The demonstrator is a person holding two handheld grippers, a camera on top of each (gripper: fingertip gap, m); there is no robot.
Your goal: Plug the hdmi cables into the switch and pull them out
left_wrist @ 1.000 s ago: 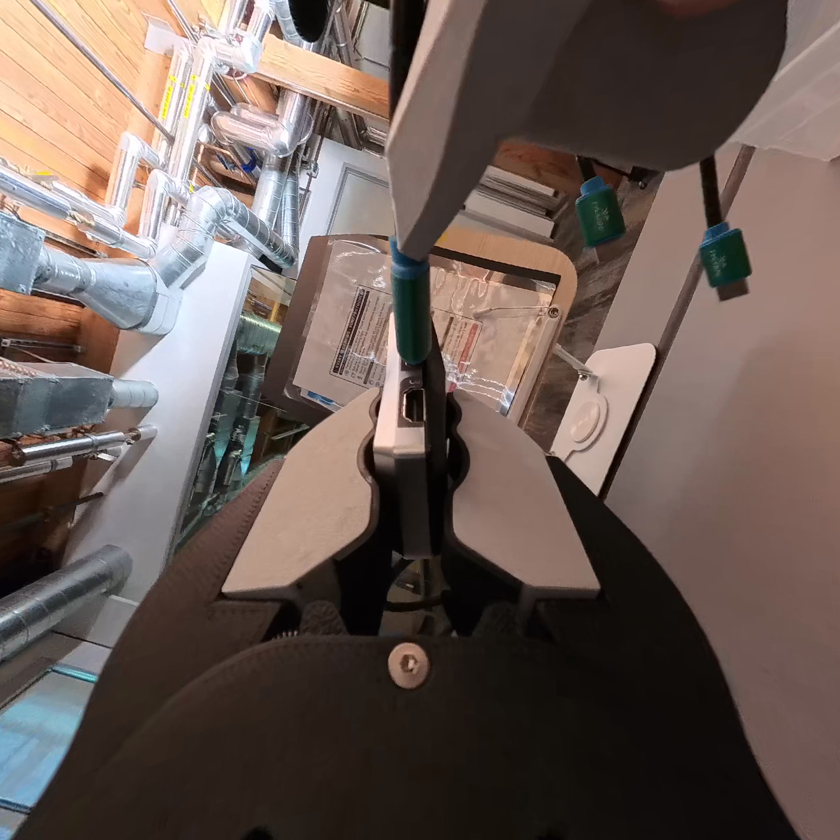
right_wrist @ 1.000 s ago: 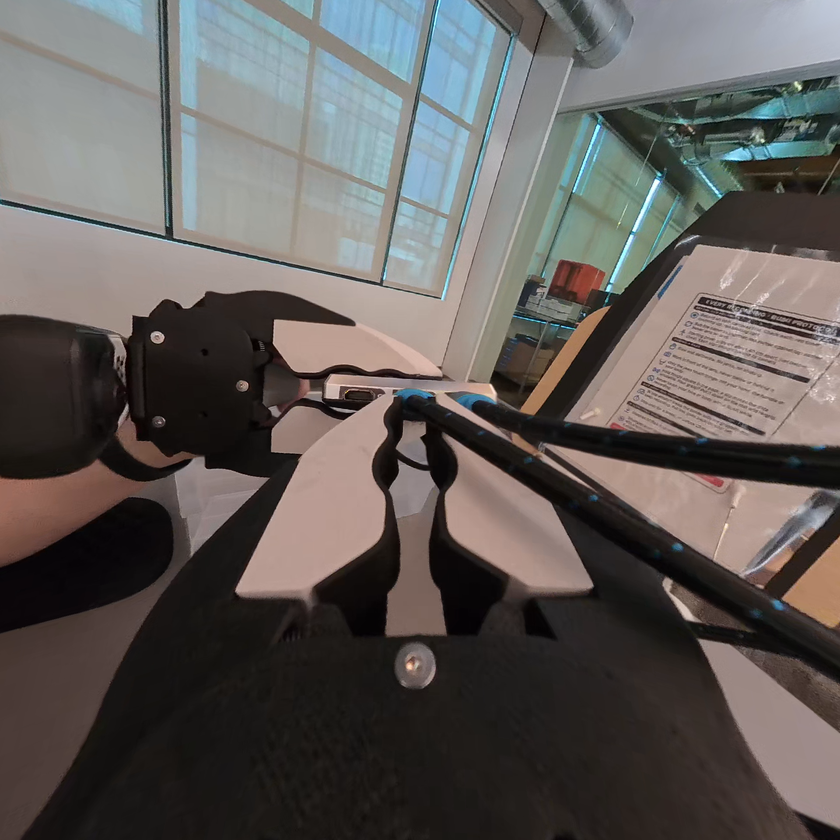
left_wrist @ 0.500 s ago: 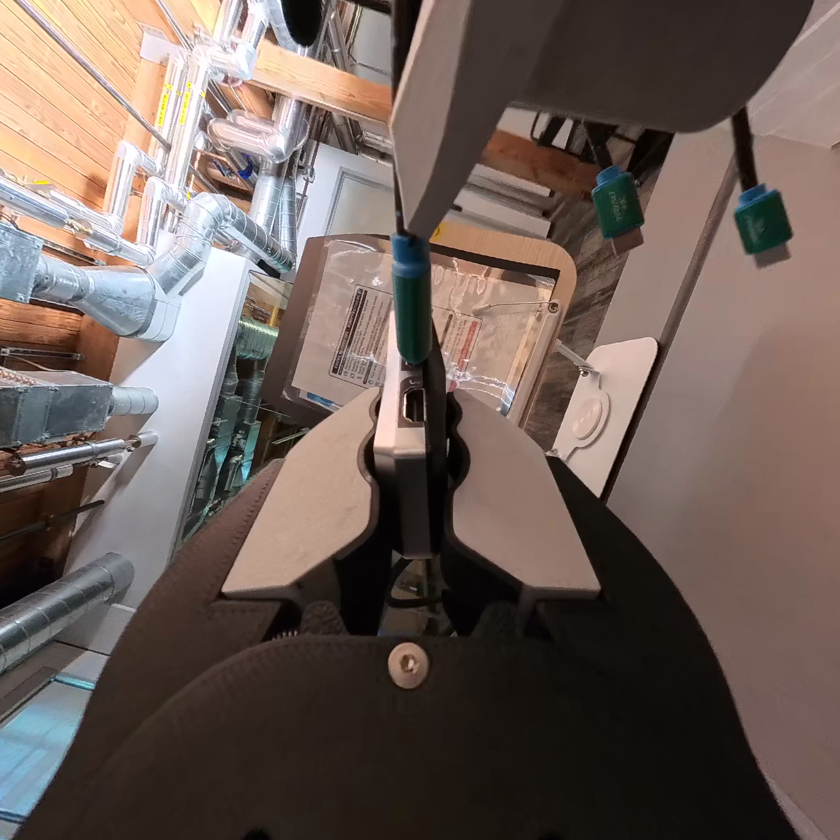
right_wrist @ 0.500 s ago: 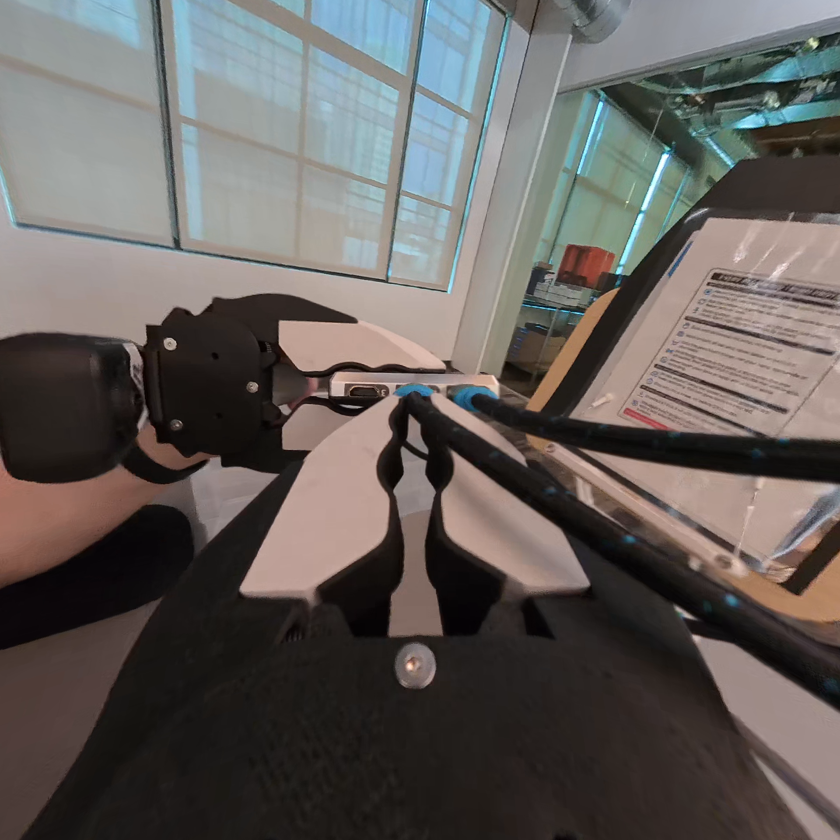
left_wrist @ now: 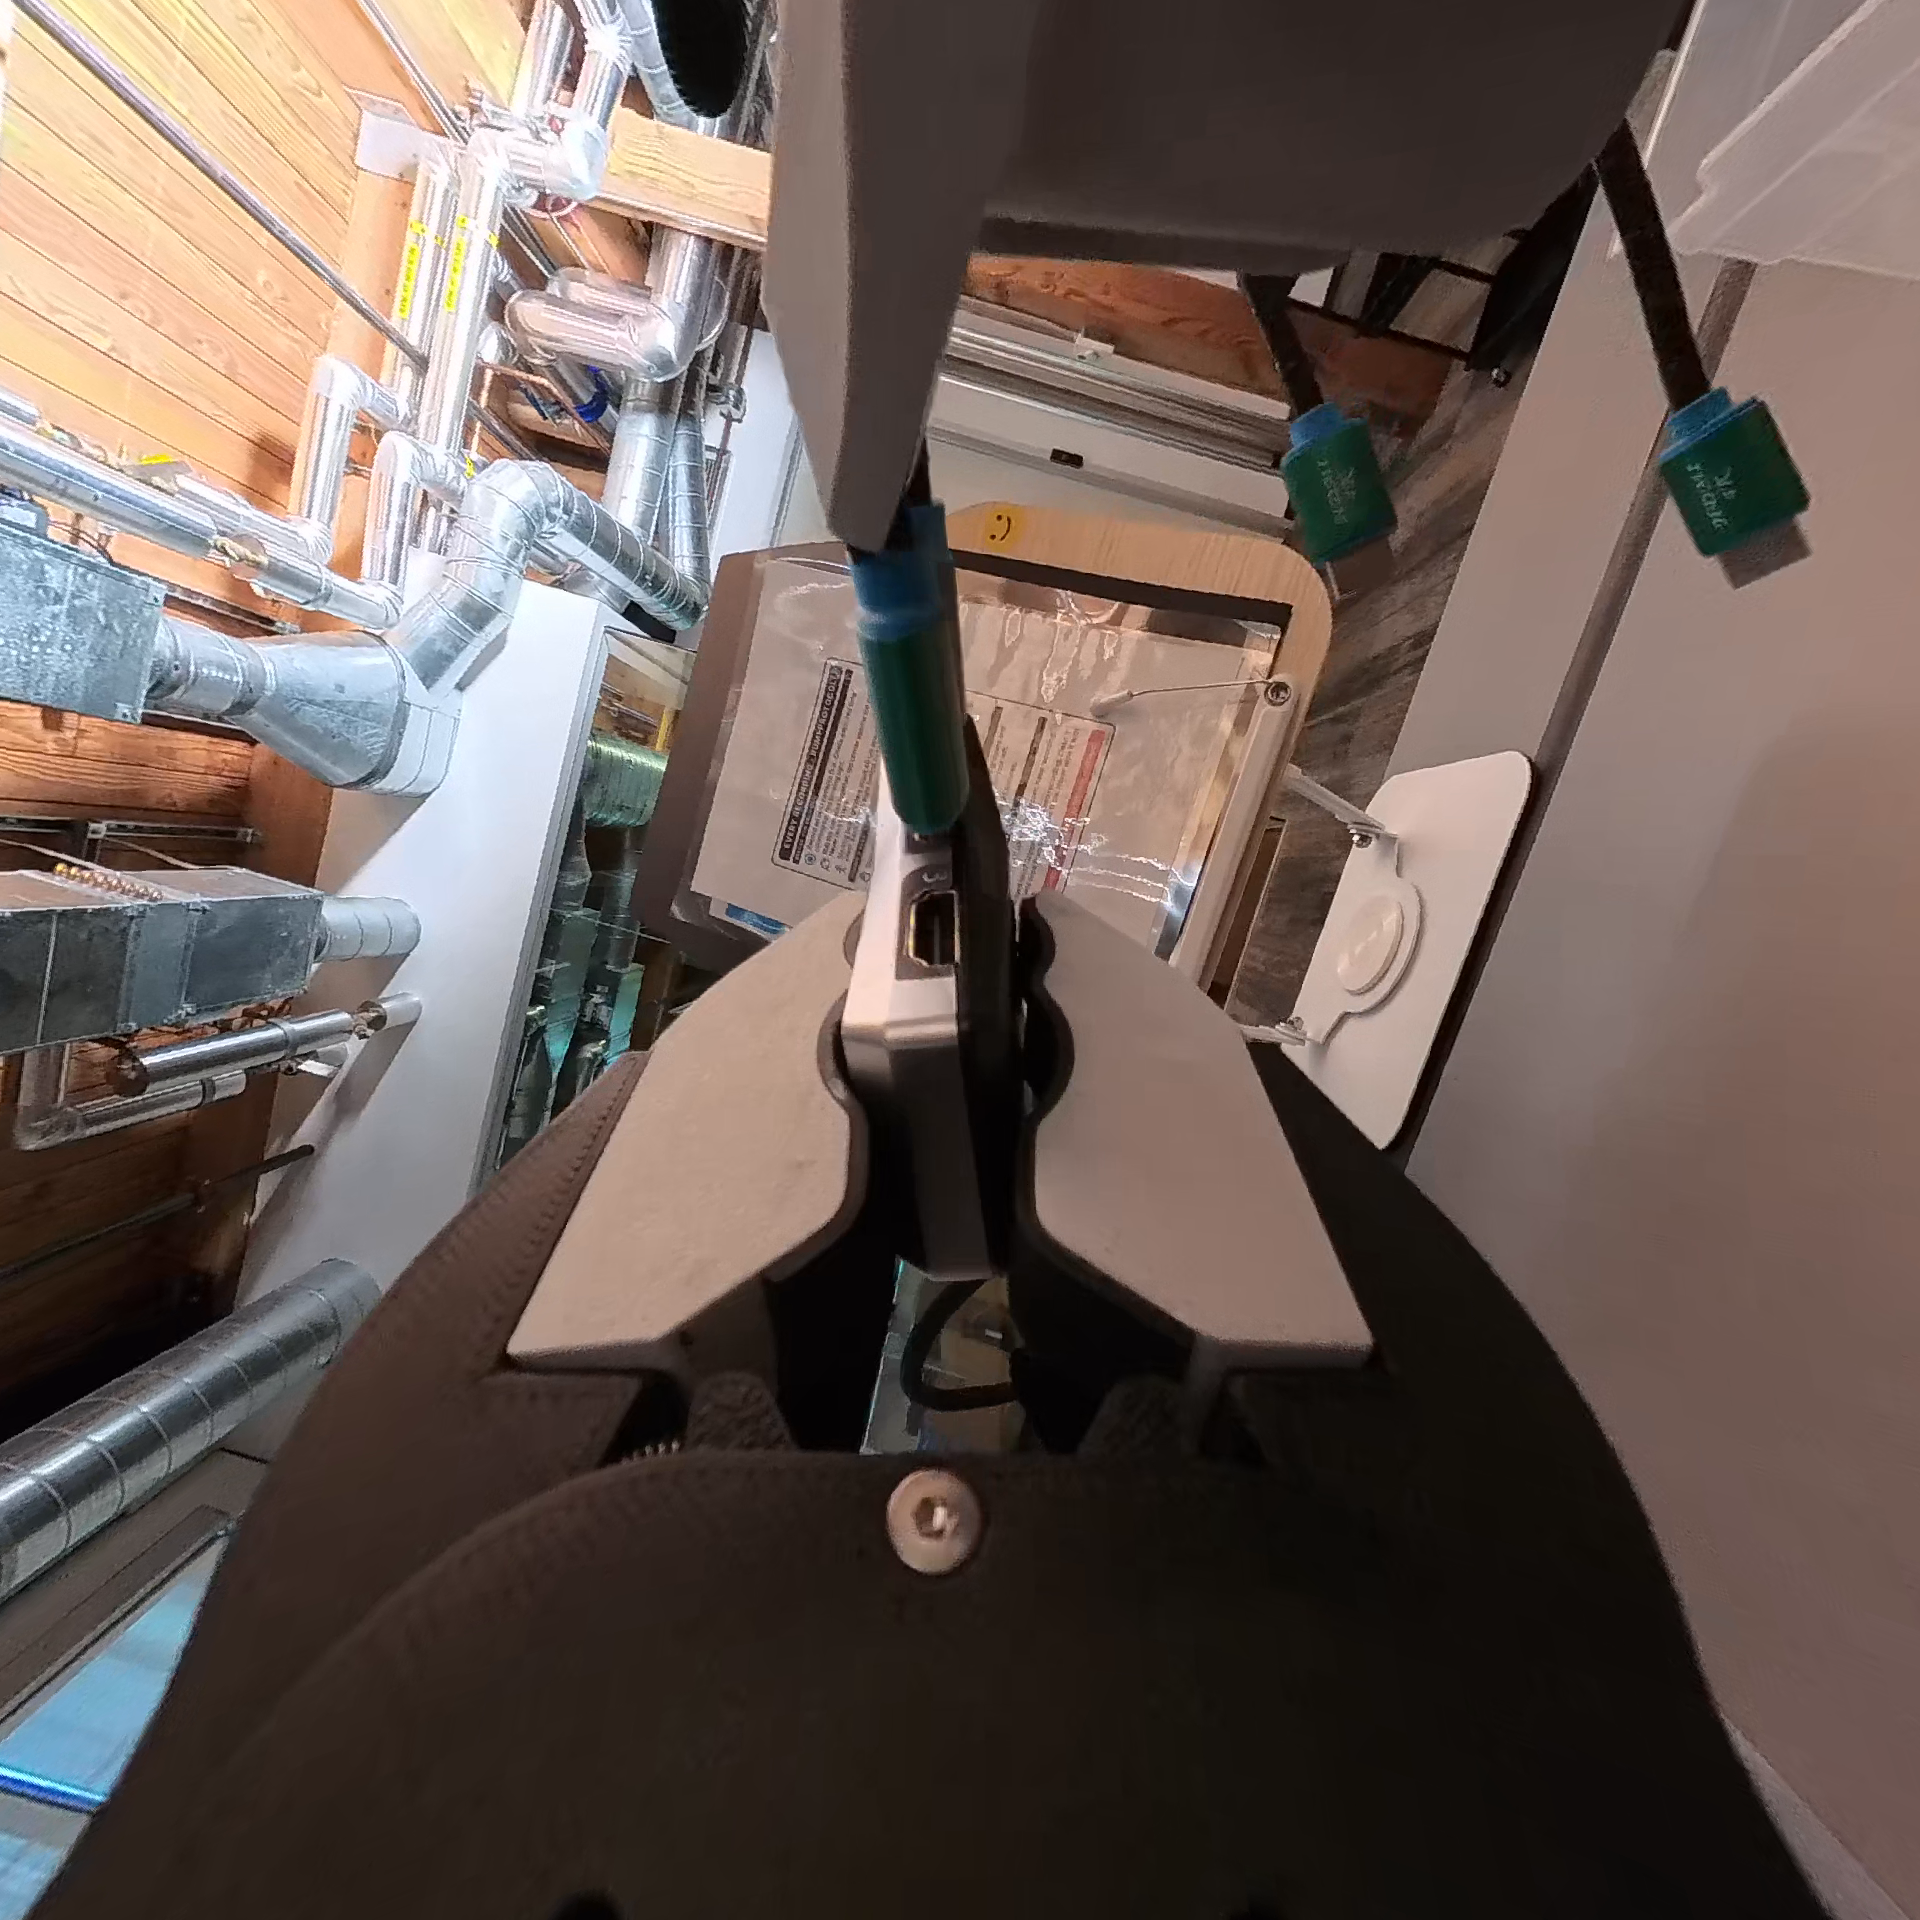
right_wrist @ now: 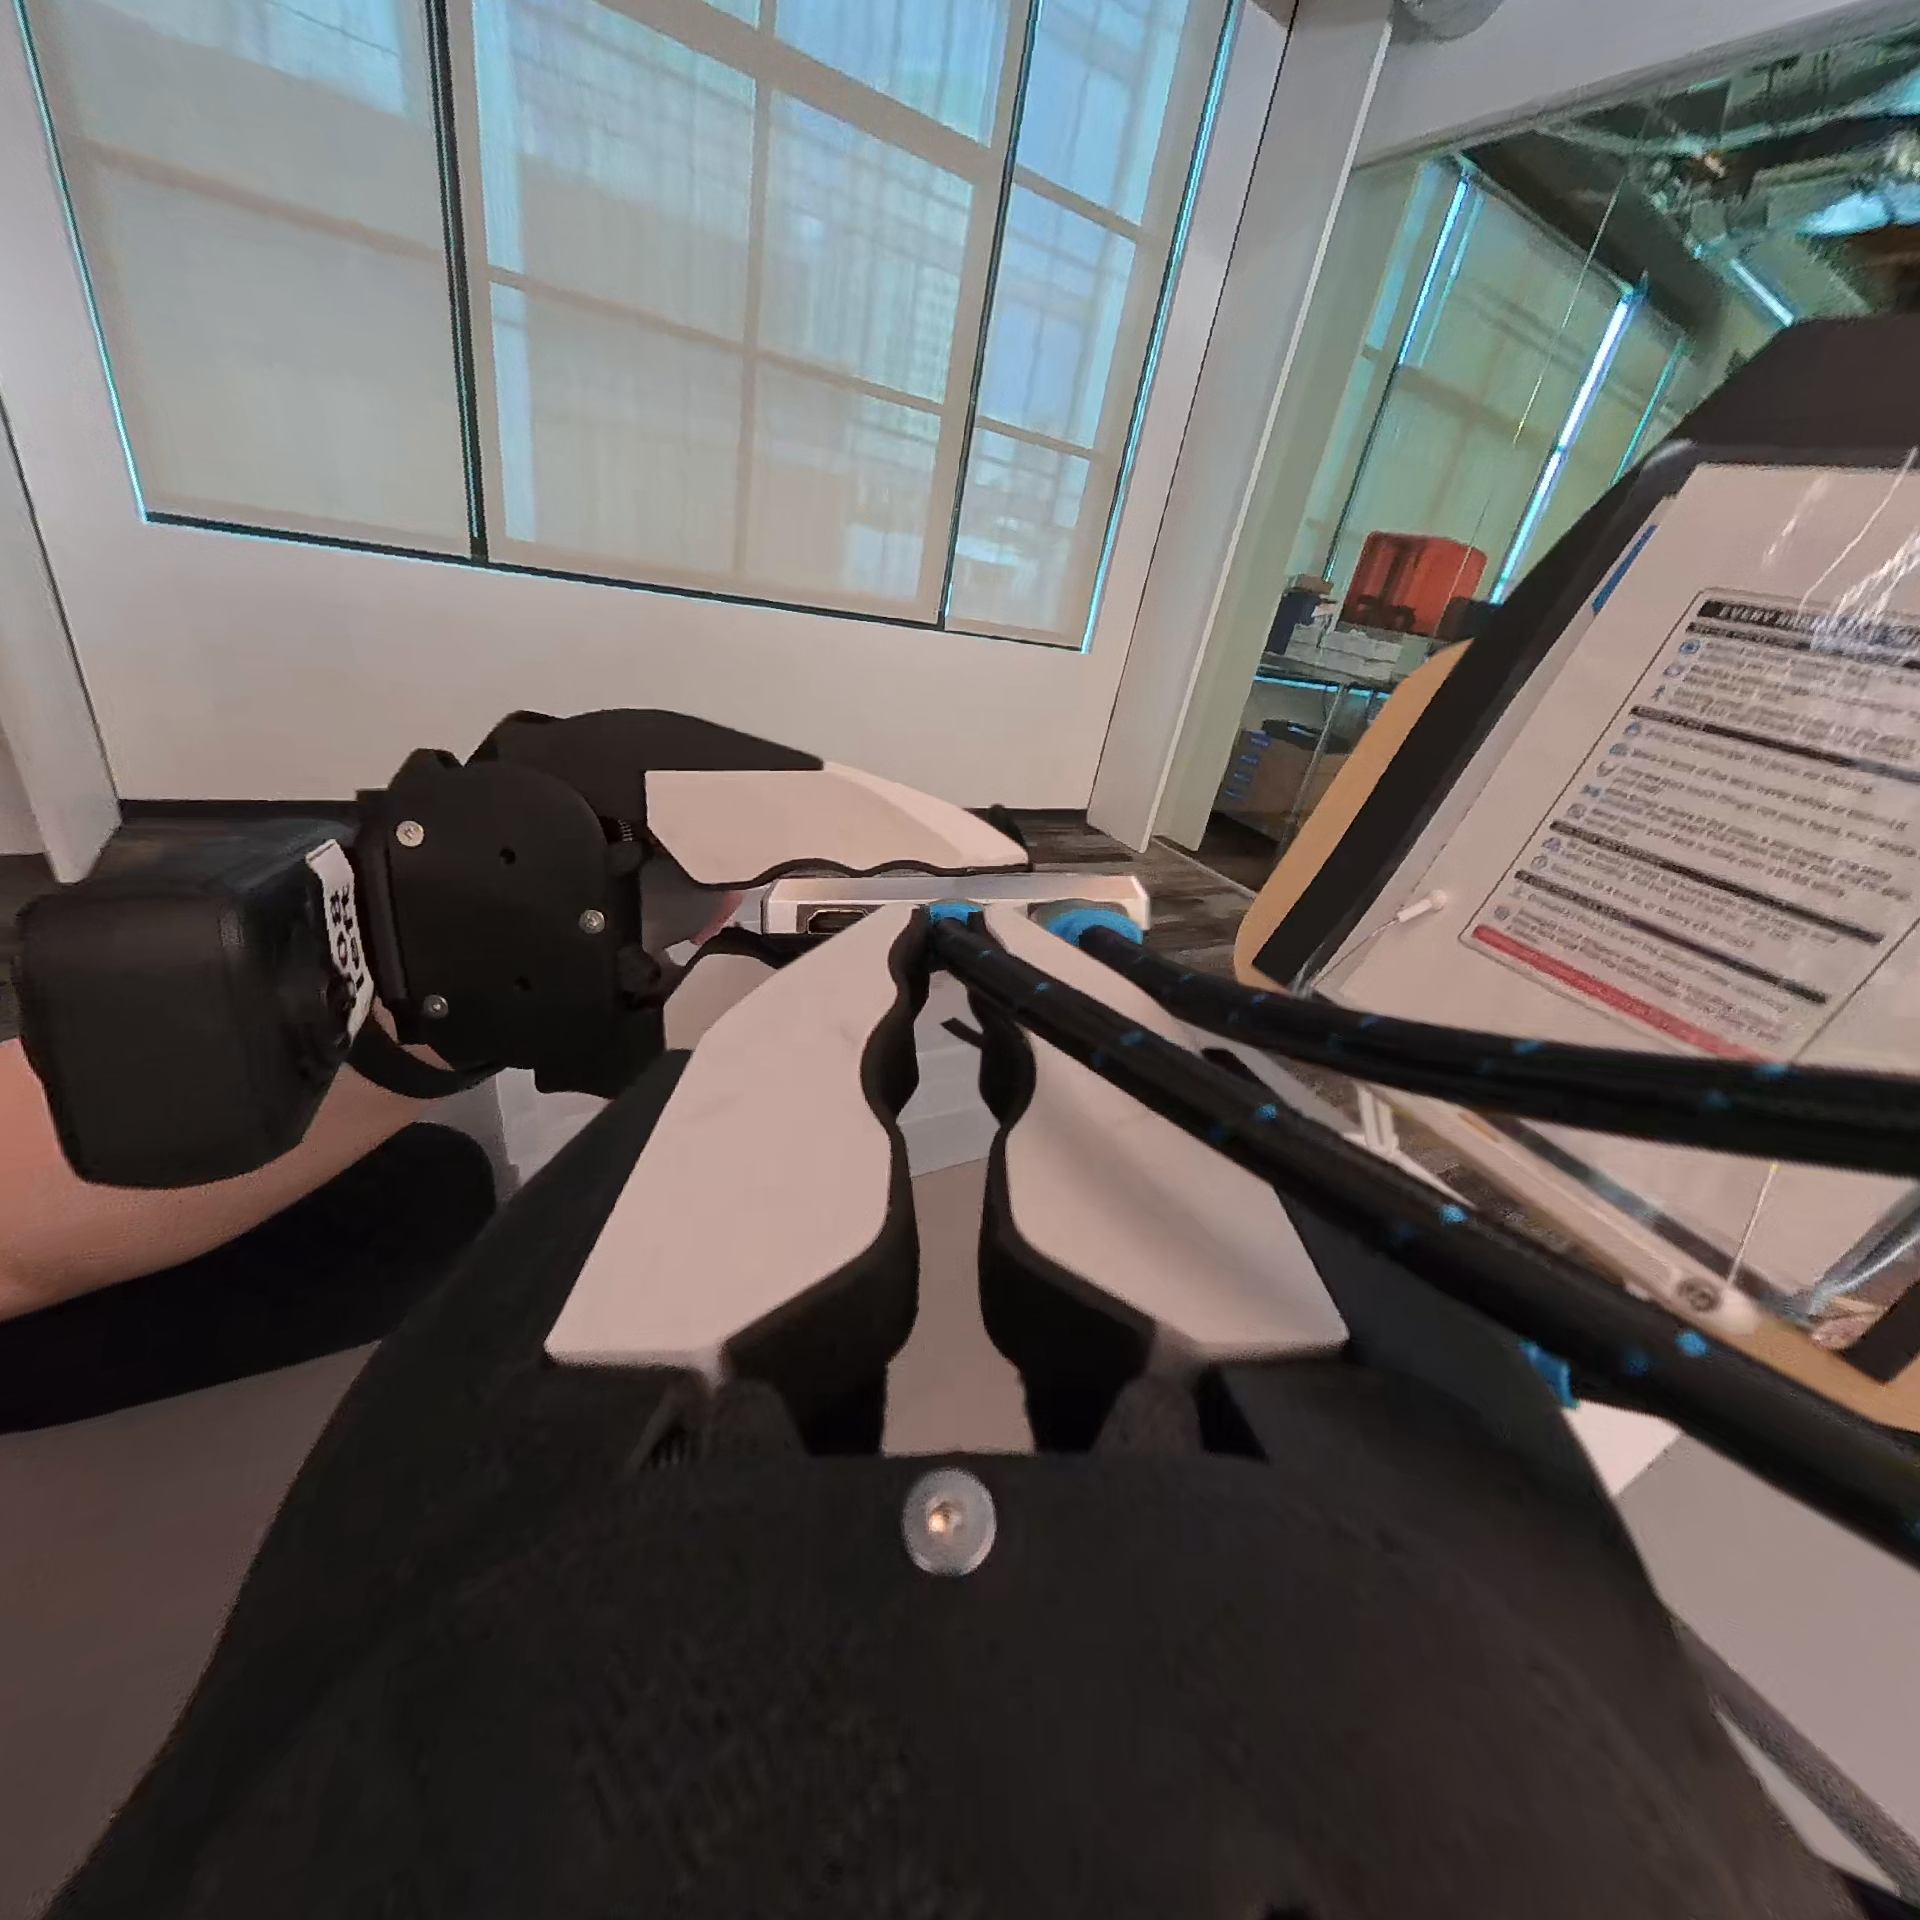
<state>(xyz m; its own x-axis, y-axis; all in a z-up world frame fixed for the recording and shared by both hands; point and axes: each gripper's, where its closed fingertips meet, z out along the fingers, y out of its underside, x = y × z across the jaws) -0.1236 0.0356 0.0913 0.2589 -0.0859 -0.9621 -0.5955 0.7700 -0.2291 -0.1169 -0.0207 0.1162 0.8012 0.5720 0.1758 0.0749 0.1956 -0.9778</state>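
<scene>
Holding slim silver-and-black HDMI switch point(left_wrist: 914, 1060), clamped edge-on in left gripper point(left_wrist: 940, 997). Right gripper point(right_wrist: 951, 935), clenched on teal-shelled HDMI plug point(left_wrist: 914, 717), plug axis square to port face; an open port point(left_wrist: 928, 933) sits just beside it, nearer the left jaws.

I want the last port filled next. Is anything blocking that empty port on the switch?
Nothing visible blocks it. The empty port faces open air beside the plugged green connector, just clear of the left gripper clamping the switch.

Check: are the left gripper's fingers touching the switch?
Touching. The left wrist view shows both fingers pressed flush against the switch, no gap either side.
</scene>
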